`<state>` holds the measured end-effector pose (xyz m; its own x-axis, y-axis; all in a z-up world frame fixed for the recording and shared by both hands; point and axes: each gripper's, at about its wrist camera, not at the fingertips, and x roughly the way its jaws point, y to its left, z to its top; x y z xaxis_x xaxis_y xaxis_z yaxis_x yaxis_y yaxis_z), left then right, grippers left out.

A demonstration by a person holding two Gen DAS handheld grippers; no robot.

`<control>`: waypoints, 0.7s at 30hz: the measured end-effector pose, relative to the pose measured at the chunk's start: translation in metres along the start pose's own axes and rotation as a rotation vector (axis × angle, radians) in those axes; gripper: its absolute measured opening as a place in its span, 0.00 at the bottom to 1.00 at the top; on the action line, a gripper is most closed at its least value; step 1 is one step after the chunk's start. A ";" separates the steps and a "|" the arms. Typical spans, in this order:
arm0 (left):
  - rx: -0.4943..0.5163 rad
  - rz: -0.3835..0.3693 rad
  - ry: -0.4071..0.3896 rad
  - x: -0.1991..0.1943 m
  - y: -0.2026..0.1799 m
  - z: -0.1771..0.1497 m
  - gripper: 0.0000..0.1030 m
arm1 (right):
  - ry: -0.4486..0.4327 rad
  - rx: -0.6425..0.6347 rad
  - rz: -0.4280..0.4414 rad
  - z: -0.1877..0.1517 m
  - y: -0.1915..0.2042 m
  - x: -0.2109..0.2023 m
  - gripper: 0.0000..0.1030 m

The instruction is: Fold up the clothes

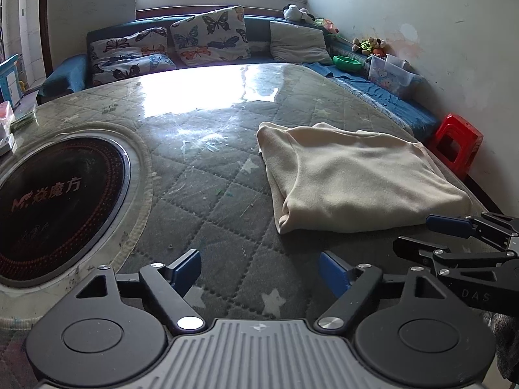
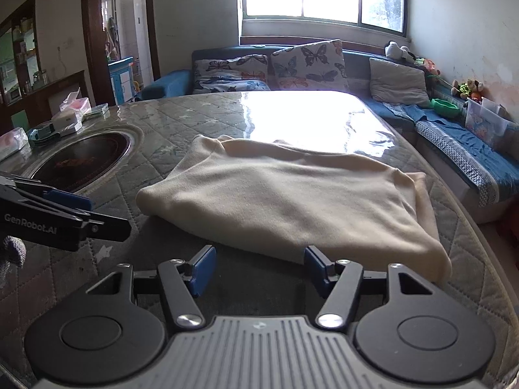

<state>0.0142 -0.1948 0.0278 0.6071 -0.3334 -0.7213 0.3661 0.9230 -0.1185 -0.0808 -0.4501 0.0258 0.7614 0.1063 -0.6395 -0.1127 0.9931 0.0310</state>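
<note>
A cream garment (image 1: 360, 175) lies folded into a flat packet on the quilted table (image 1: 207, 194); it also shows in the right wrist view (image 2: 292, 194). My left gripper (image 1: 259, 269) is open and empty, hovering over bare table to the left of and nearer than the garment. My right gripper (image 2: 258, 267) is open and empty, just in front of the garment's near edge. It appears at the right of the left wrist view (image 1: 431, 233). The left gripper (image 2: 97, 214) appears at the left of the right wrist view.
A round black cooktop (image 1: 55, 201) is set into the table's left part. Boxes and tissue packs (image 2: 68, 113) sit at the far left. A blue sofa with butterfly cushions (image 1: 207, 35) runs behind and along the right. A red stool (image 1: 457, 142) stands by the wall.
</note>
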 end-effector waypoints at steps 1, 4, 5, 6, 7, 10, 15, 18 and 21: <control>0.000 0.004 -0.002 -0.001 0.000 -0.001 0.83 | 0.002 0.005 -0.002 -0.002 0.000 0.000 0.60; 0.000 0.014 -0.005 -0.004 0.001 -0.005 0.88 | 0.007 0.020 -0.011 -0.005 -0.001 -0.001 0.60; -0.001 0.014 -0.007 -0.006 0.001 -0.006 0.88 | 0.010 0.025 -0.013 -0.006 -0.001 -0.001 0.60; -0.003 0.015 -0.008 -0.007 0.001 -0.007 0.89 | 0.012 0.030 -0.013 -0.007 -0.001 -0.002 0.60; -0.003 0.017 -0.010 -0.008 0.001 -0.008 0.90 | 0.013 0.032 -0.015 -0.008 -0.001 -0.002 0.60; 0.001 0.028 -0.017 -0.012 0.001 -0.010 0.93 | 0.014 0.039 -0.018 -0.010 -0.001 -0.004 0.60; 0.004 0.036 -0.023 -0.019 -0.001 -0.017 0.97 | 0.016 0.059 -0.020 -0.014 -0.002 -0.006 0.62; 0.003 0.042 -0.027 -0.023 -0.002 -0.021 1.00 | 0.013 0.064 -0.023 -0.016 -0.002 -0.008 0.74; 0.006 0.042 -0.033 -0.028 -0.003 -0.024 1.00 | 0.009 0.068 -0.023 -0.018 -0.001 -0.011 0.75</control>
<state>-0.0207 -0.1842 0.0316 0.6445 -0.3007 -0.7030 0.3437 0.9352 -0.0849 -0.1006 -0.4532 0.0187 0.7577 0.0838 -0.6472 -0.0518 0.9963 0.0684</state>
